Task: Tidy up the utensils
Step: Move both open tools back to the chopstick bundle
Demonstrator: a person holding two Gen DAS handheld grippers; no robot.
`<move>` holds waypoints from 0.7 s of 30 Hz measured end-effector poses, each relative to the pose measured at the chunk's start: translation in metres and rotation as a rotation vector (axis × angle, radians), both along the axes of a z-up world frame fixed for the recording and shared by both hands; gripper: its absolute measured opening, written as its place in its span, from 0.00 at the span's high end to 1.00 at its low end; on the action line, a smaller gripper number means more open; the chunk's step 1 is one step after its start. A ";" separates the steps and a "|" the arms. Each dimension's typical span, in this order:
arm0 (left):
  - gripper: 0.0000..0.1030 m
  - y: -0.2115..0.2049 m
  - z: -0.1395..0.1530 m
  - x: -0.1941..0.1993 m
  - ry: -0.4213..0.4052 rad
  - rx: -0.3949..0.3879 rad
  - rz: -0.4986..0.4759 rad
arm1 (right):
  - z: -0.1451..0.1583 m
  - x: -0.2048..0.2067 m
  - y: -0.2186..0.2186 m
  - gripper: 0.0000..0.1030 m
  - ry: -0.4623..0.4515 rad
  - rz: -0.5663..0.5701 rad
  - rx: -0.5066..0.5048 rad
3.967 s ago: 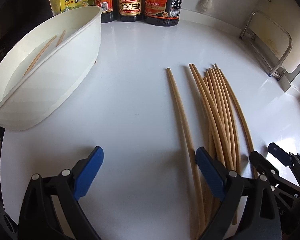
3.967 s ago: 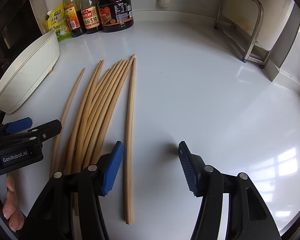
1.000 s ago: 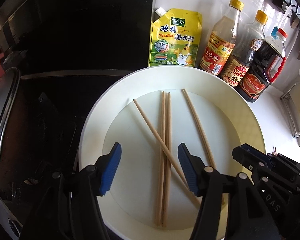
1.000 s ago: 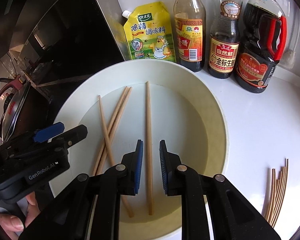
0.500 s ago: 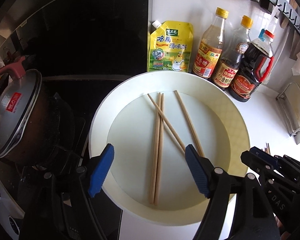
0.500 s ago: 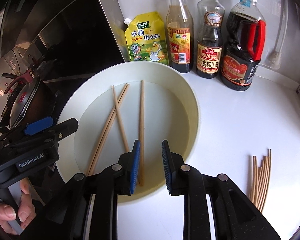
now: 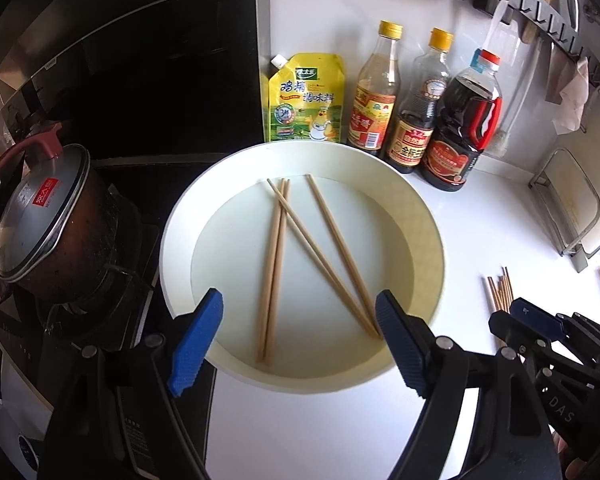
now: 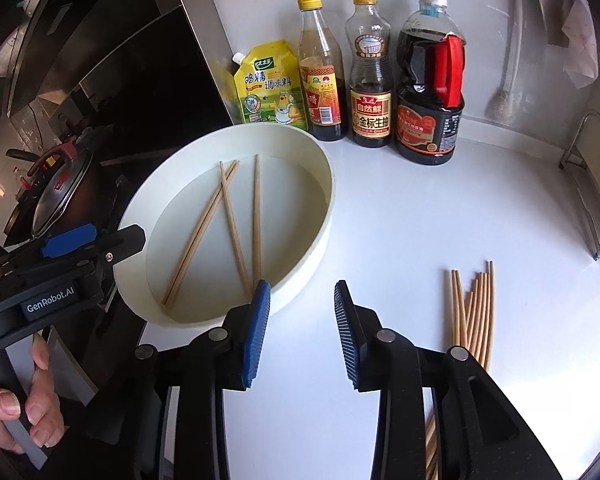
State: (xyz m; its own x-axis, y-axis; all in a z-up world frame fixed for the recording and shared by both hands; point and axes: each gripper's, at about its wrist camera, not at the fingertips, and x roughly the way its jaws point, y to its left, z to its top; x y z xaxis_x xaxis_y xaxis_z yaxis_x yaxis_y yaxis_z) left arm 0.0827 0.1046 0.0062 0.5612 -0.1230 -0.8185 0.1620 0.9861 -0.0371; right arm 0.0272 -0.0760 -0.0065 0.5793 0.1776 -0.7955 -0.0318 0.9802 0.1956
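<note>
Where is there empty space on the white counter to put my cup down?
The widest bare patch of counter lies between the white basin, the loose chopsticks and the metal rack. It is crowded along the back wall, where the sauce bottles and the seasoning pouch stand.

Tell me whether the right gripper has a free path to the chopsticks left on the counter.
Probably yes: the right gripper is open and empty, and the loose chopsticks lie uncovered on the white counter just beside it.

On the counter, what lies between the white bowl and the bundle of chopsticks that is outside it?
In the right wrist view, only bare white counter lies between the white bowl and the loose chopsticks; the open right tool hovers nearer the camera.
</note>
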 end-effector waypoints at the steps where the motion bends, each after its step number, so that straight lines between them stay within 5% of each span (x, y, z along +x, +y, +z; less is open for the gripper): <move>1: 0.24 -0.003 0.001 -0.004 0.000 -0.002 -0.003 | 0.001 -0.005 -0.004 0.69 -0.001 -0.005 0.001; 21: 0.14 -0.100 -0.018 -0.064 0.045 -0.016 -0.135 | -0.022 -0.091 -0.115 0.54 0.038 -0.183 -0.020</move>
State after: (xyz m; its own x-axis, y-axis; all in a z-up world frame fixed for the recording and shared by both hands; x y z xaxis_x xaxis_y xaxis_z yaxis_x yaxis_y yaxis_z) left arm 0.0186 0.0046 -0.0115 0.5012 -0.2080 -0.8399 0.2906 0.9548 -0.0630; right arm -0.0637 -0.1915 -0.0283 0.5698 0.0562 -0.8199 0.1546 0.9725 0.1741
